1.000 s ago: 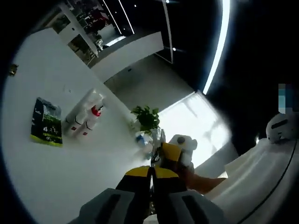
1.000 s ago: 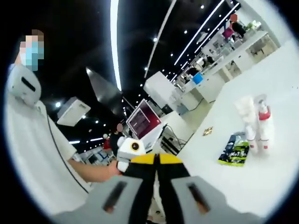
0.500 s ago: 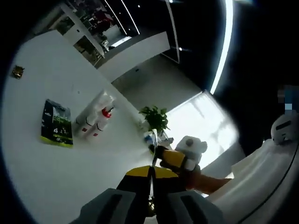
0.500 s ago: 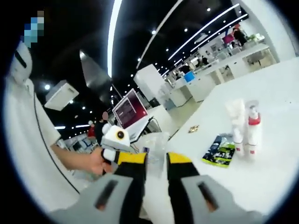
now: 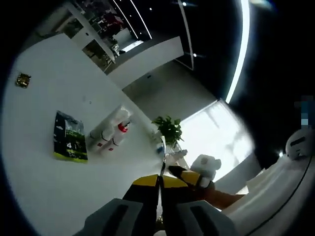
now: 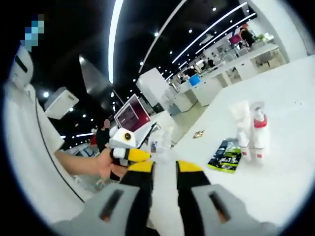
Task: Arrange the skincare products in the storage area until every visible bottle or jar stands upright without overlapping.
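Both grippers are hovering above the white tabletop (image 5: 44, 182), not touching any of the products. The left gripper (image 5: 158, 183) has its fingers clenched together with nothing between them, while the right gripper (image 6: 165, 167) is sitting with its fingers released, a clear gap between them. Well ahead of the left fingers, 2 white tubes (image 5: 104, 132) and a red-capped pump bottle (image 5: 119, 134) are standing in a tight cluster, with a green-and-black sachet (image 5: 69, 143) lying flat just beside them. In the right gripper view the same cluster is sitting ahead and right of the fingers. A potted plant (image 5: 169, 130) is sitting farther back.
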